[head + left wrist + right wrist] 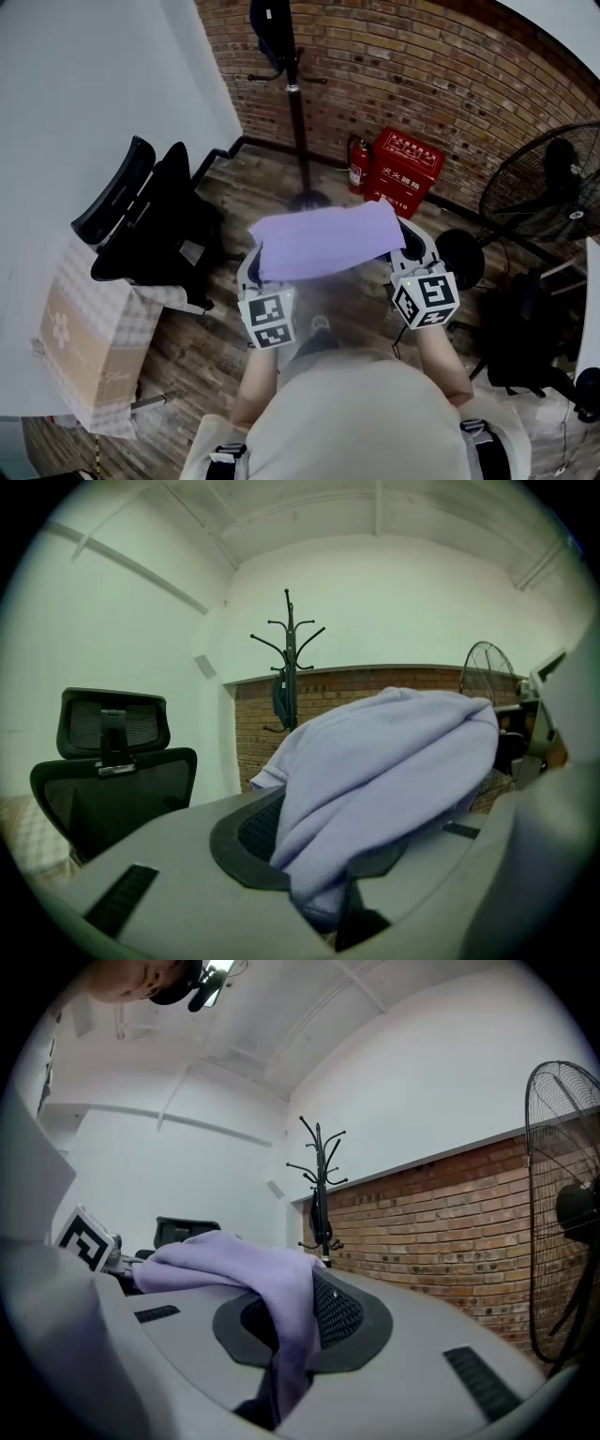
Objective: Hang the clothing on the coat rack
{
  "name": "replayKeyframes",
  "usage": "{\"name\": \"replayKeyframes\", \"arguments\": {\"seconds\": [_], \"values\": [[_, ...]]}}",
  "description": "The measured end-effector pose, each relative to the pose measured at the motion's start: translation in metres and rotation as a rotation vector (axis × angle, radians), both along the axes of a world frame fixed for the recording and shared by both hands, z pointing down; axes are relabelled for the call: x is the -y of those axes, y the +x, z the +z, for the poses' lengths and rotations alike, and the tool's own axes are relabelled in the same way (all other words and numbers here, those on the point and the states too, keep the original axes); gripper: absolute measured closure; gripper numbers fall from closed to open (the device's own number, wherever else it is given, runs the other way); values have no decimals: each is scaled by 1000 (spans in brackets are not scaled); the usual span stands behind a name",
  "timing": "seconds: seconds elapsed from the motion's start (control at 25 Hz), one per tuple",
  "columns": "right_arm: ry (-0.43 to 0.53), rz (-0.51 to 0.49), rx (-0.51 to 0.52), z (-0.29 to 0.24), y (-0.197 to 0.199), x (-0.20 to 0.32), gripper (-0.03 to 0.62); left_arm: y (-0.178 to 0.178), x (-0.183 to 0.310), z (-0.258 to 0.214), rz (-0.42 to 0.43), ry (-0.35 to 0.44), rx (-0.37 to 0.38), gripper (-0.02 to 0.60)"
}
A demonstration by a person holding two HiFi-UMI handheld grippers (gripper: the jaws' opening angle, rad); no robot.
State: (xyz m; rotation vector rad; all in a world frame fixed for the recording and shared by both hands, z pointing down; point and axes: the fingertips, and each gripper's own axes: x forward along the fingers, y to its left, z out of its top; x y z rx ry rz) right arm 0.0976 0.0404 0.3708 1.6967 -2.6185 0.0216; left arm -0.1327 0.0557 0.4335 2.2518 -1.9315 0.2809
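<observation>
Brick wall (450, 66) and dark wood-plank floor (234, 187) fill the upper half of the head view; a white wall runs down the left. Coat rack (299, 112) stands at top centre against the brick: a thin dark pole with curved hooks, and a dark garment (272, 23) hanging near its top. The lavender garment (323, 242), the item to hang, sits mid-frame, spread as a flat band between the two grippers and clear of the floor. Left gripper (323, 907) is clamped on a thick bunched fold, so its jaws stand partly apart around the bulk. Right gripper (279, 1382) is nearly closed on a thin hanging edge of the same cloth. The fabric looks soft and matte, fleece or sweatshirt knit, with a ribbed hem visible in the left gripper view. It drapes over the dimpled dark pads and smooth grey jaw bodies. Judgement: pick-up is done and the garment is held at both ends; the rack is well apart ahead, so the approach, the lift to hook height and the drape over a free hook remain. Other items: black mesh office chair (155, 220) at left, red fire-equipment box (405, 169) right of the rack's base, and a wire-caged floor fan (548, 183) at the right edge.
</observation>
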Motion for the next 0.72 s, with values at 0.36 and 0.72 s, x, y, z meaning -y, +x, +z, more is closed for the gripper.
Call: {"name": "replayKeyframes", "arguments": {"seconds": [0.36,0.72], "values": [[21,32,-1,-7,-22,75,572,-22,83,-10,35,21,5,488],[45,77,-10,-11,-35,133,572,-35,151,-11,81,40,7,488]]}}
